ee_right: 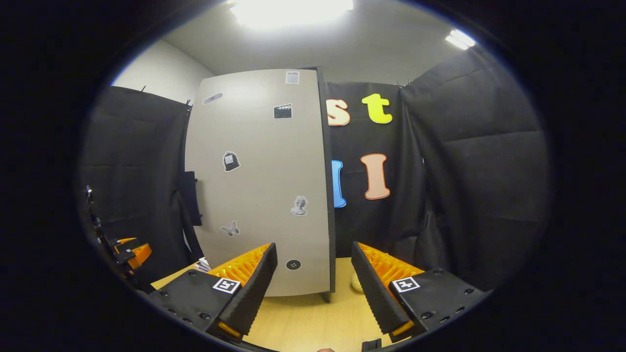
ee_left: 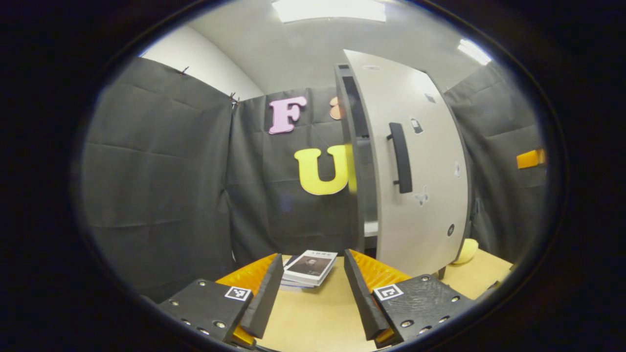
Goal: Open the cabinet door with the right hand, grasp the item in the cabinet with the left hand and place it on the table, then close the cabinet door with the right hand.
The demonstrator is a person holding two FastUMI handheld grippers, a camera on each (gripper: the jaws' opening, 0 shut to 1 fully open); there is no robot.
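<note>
Cabinet door [ee_right: 259, 181]: hangs partly open, handle [ee_left: 401, 157] on its free edge; judged step, closing with the right gripper [ee_right: 313, 278], fingers apart and empty; press flat near that edge. Book stack [ee_left: 309, 266]: on the table [ee_left: 313, 313], just ahead of the left gripper [ee_left: 308, 288], likewise spread and empty.

wooden table [ee_left: 313, 318], books [ee_left: 309, 267], cabinet [ee_left: 415, 195]

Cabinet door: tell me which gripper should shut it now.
Right. The right gripper faces the door with fingers open; the left gripper is open over the books on the table.
</note>
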